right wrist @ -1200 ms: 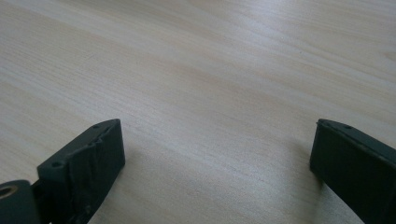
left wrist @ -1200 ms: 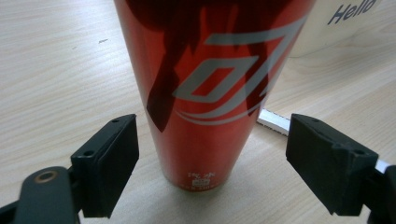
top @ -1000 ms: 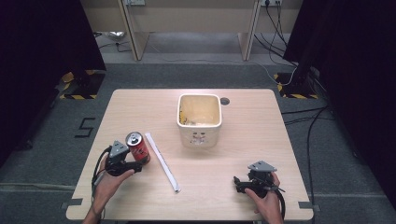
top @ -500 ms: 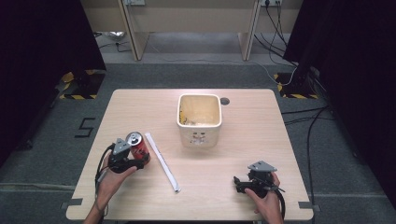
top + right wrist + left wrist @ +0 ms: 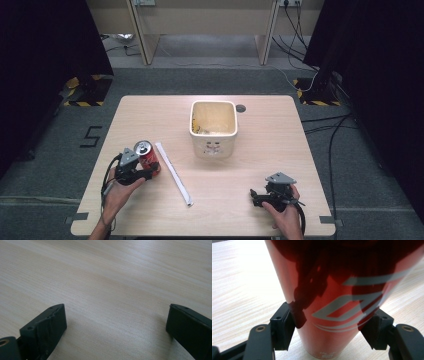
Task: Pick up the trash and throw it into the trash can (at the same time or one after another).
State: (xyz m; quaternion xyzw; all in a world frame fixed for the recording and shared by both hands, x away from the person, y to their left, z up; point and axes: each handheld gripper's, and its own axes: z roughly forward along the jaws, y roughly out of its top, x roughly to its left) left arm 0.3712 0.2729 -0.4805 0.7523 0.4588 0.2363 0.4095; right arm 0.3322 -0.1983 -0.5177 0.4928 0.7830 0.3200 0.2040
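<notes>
At the near edge of the pale wooden surface (image 5: 280, 145), two hand-held grippers are seen from the high view. The right gripper (image 5: 256, 195) is held low at the near right corner, its fingers (image 5: 45, 327) spread wide over bare wood, nothing between them in the right gripper view. The left gripper (image 5: 152, 172) is held at the near left, and a red can (image 5: 147, 156) is flanked by its fingers (image 5: 284, 325). In the left gripper view, the can (image 5: 337, 297) is seen upright on the surface between the two black pads, white lettering across its side; the pads sit close against both flanks, though whether the can is actually squeezed cannot be told. The can's silver top is visible from above, just beyond the grey three-cornered plate (image 5: 129, 157).

Just to the right of the can, a long white strip (image 5: 173, 173) is laid diagonally, apart from both grippers. Farther back, near the middle of the surface, an open cream-coloured square container (image 5: 214, 147) is set upright, with small yellowish scraps visible on its floor. A small dark round opening (image 5: 241, 108) is seen in the surface beside the container's far right corner.
</notes>
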